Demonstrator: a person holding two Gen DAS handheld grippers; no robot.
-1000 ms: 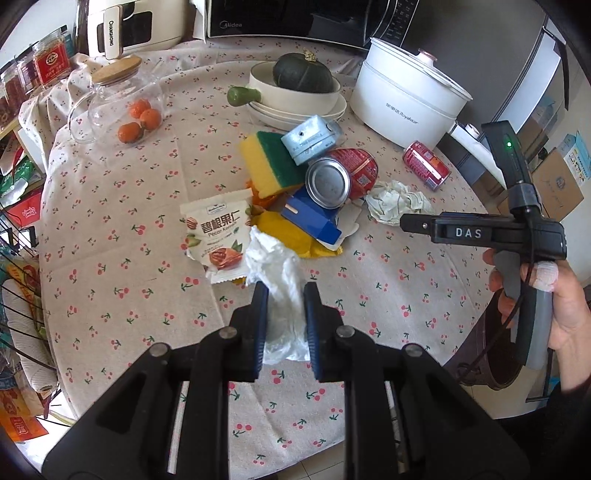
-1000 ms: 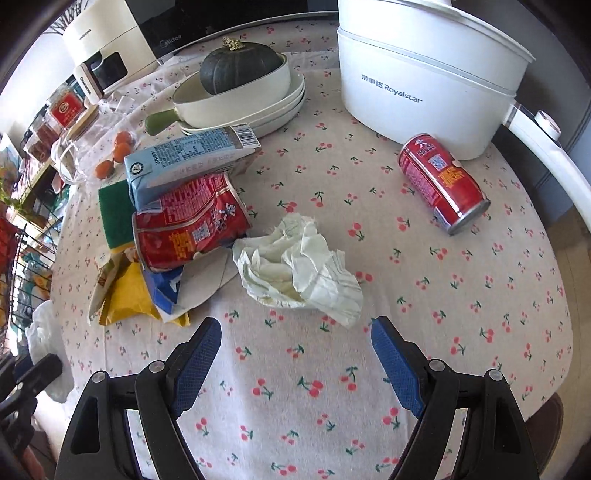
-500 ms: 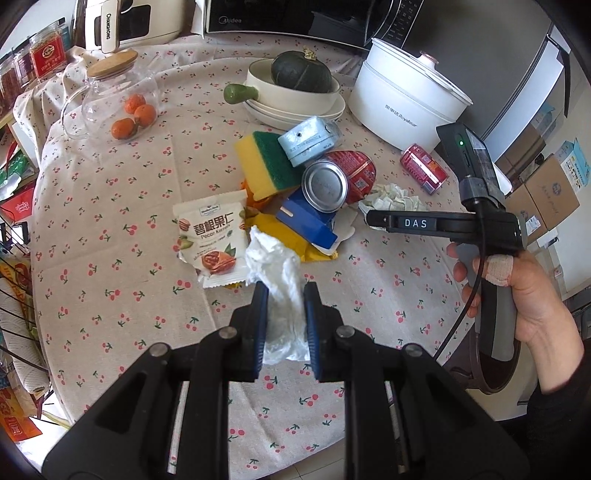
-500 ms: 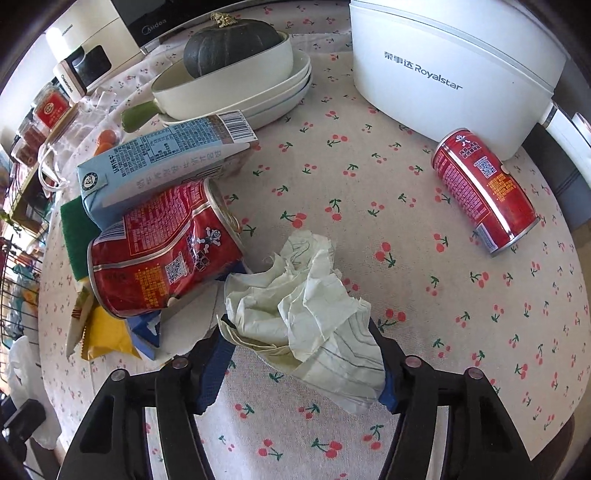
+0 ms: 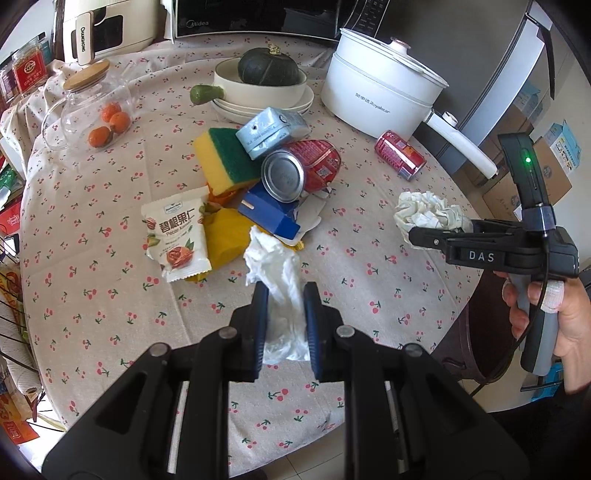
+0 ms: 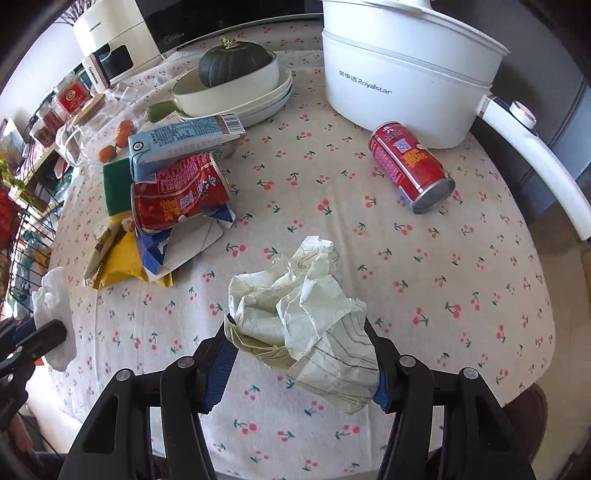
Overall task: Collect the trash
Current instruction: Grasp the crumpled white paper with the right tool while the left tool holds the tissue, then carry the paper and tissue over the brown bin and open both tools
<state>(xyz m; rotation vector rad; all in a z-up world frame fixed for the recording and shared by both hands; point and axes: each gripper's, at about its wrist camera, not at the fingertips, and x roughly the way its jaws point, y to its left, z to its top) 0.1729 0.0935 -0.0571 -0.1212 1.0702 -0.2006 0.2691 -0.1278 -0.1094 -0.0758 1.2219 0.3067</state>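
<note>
Round table [image 5: 110, 280], cherry-print cloth, seen from the near edge. Far left: wire rack [image 5: 14, 325], red-label jars [image 5: 27, 70], white appliance [image 5: 107, 29]. Left of centre: glass jar [image 5: 92, 107] with orange fruit. Centre: trash pile of snack packet [image 5: 177, 236], sponge [image 5: 225, 158], blue carton [image 5: 271, 127], large red can [image 5: 310, 168] lying on its side. Far centre: microwave [image 5: 258, 16], stacked bowls [image 5: 262, 92] holding a dark squash. Near centre: left gripper [image 5: 282, 295] pressed together on white plastic wrap [image 5: 275, 266], above the cloth. Right: white electric pot [image 5: 380, 92], small red can [image 5: 399, 155] just beside it. Near right: right gripper [image 6: 299, 343] closing, pinching crumpled paper [image 6: 295, 306] between blue pads. Far right: cardboard boxes [image 5: 532, 177] on the floor beyond the table edge.
</note>
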